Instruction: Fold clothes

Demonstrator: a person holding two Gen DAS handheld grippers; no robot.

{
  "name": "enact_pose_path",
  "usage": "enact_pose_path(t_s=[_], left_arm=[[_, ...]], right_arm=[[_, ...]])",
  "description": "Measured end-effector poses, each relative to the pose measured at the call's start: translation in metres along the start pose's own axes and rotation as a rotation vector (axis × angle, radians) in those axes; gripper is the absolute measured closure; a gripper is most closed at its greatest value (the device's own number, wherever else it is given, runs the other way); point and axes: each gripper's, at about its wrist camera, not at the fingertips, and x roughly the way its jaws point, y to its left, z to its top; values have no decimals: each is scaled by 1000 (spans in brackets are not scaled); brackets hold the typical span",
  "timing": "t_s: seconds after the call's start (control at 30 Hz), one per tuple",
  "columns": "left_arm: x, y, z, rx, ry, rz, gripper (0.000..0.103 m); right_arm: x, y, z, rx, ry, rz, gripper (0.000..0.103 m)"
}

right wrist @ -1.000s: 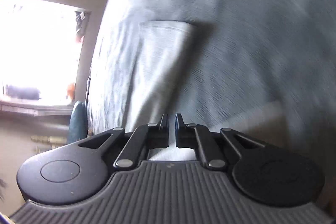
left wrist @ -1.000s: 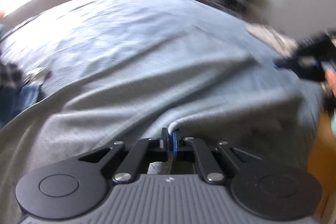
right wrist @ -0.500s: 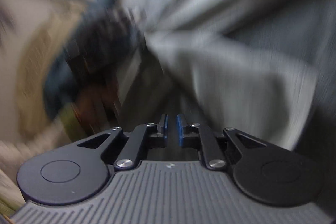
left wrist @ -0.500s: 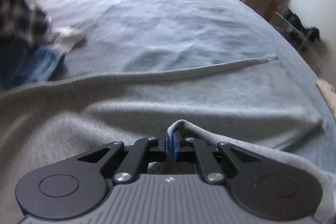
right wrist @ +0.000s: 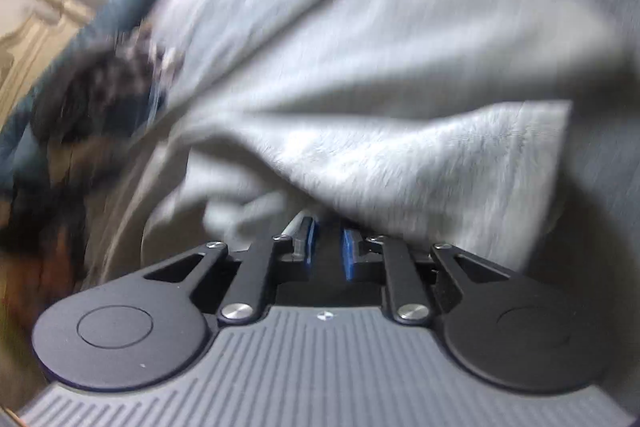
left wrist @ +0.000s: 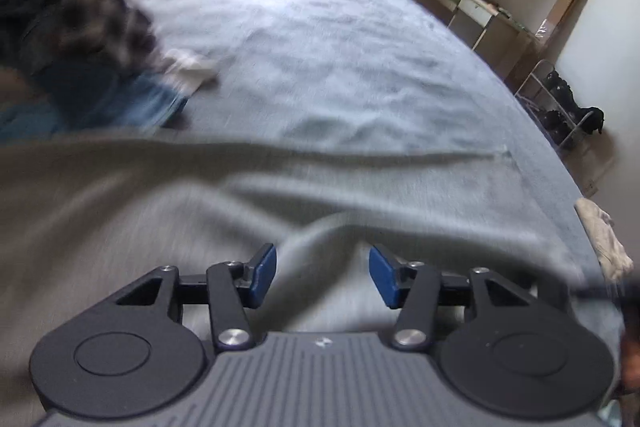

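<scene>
Left tool (left wrist: 322, 277) just let go, jaws opening w/ a ridge of the grey garment (left wrist: 160, 211) between them on the bed (left wrist: 320, 47); right tool (right wrist: 328, 247) nearly closed, empty. Fold laid, next grip due.

Left gripper (left wrist: 322, 275) jaws opening over grey garment (left wrist: 200, 203), bed (left wrist: 340, 47), plaid clothes pile (left wrist: 72, 11)

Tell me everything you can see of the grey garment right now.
The grey garment looks like soft fleecy knit, spread over the bed with one long straight edge across it. A raised fold sits between the left gripper, whose jaws are opening, pads clear of it. In the right wrist view a flap hangs bunched just beyond the right gripper. Blur hides finer detail.
</scene>
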Motion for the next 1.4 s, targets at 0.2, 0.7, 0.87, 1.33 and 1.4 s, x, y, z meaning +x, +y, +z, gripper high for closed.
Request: enact_pose_path(t_s=[0.2, 0.7, 0.87, 1.33, 1.4], left_arm=[[-23, 5, -68, 42, 174, 73, 50], [-79, 140, -168, -780, 114, 183, 50], [-84, 159, -187, -945, 29, 129, 51], [-89, 178, -192, -968, -56, 271, 85], [-93, 179, -190, -955, -57, 284, 92]], right_arm=[[-19, -20, 36, 80, -200, -95, 88], [15, -88, -85, 868, -28, 228, 40], [6, -77, -112, 977, -66, 227, 35], [23, -65, -135, 934, -286, 220, 42], [19, -57, -126, 859, -299, 174, 84]])
